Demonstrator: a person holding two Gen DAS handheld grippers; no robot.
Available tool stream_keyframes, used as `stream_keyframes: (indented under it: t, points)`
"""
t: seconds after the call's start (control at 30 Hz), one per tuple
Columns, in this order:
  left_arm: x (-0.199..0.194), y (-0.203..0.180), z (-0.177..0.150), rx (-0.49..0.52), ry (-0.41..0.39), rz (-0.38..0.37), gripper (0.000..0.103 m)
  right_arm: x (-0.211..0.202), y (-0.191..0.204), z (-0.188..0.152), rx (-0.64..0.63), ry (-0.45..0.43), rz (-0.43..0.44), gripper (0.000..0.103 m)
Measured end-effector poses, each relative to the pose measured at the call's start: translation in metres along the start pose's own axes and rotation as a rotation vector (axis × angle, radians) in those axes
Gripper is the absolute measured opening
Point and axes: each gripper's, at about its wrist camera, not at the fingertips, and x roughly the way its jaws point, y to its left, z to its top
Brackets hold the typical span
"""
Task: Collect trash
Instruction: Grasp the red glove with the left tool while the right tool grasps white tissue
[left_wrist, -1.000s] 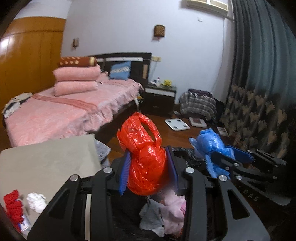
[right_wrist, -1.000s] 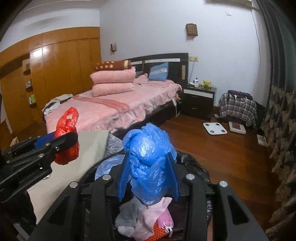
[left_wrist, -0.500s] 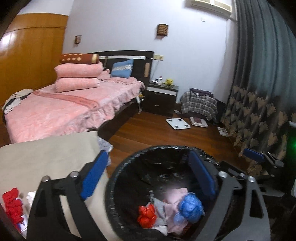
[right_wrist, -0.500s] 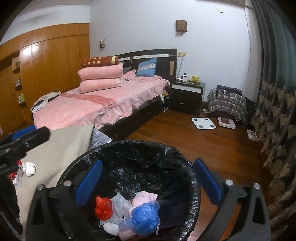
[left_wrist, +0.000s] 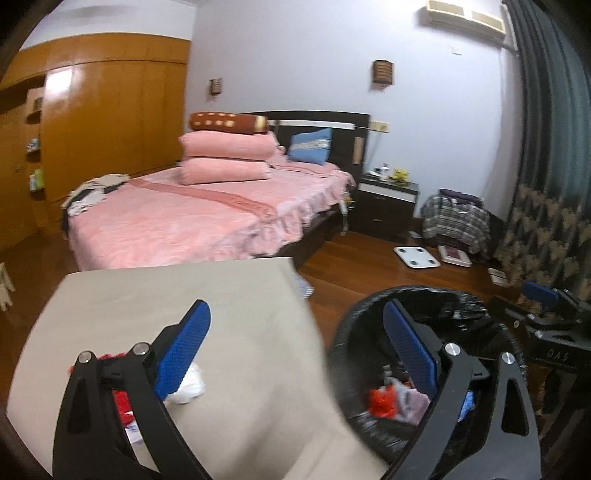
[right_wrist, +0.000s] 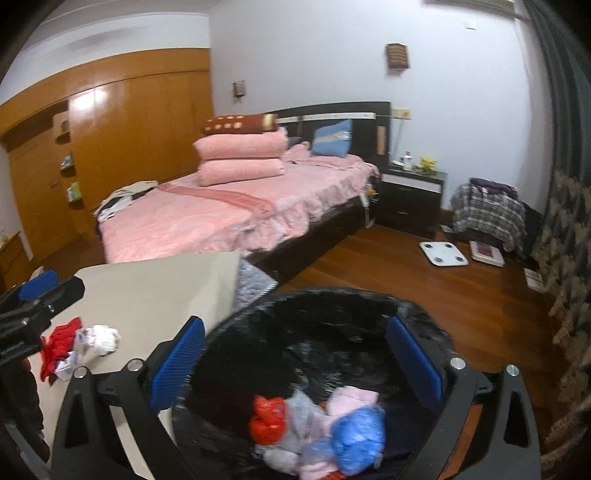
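Both tools are wide and hold nothing. The right tool (right_wrist: 295, 360) hangs over the bin (right_wrist: 417, 314), where a red bag (right_wrist: 267, 417) and a blue bag (right_wrist: 360, 435) lie. The left tool (left_wrist: 295, 347) points at the surface (left_wrist: 166, 291). More trash (right_wrist: 86, 339) waits there. Next, I think, the left tool must reach it and pinch.

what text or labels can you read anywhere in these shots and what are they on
"DAS" on the black body of the right gripper, seen from the left wrist view.
White lettering on the left gripper body in the right wrist view: blurred, unreadable.
Red packaging on the table: print too small.
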Motion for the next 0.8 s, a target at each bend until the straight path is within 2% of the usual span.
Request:
stream_keyframes:
  t: [0.47,0.53,0.57,0.63,0.8]
  points:
    - [-0.037,0.131,-0.023,-0.084,0.002,0.255,0.092,0.022,0.126,-0.001,-0.089,-0.001,0.197,0.097]
    - [-0.038,0.149,-0.028,-0.094,0.015,0.282,0.087,0.029,0.142,-0.004,-0.098,0.008,0.218,0.097]
    - [-0.037,0.159,-0.031,-0.102,0.028,0.293,0.081,0.031,0.146,-0.006,-0.101,0.014,0.225,0.097]
    - [-0.035,0.176,-0.036,-0.122,0.052,0.305,0.08,0.037,0.157,-0.008,-0.112,0.028,0.237,0.097]
    - [-0.023,0.203,-0.052,-0.162,0.115,0.288,0.069,0.048,0.181,-0.016,-0.145,0.044,0.25,0.097]
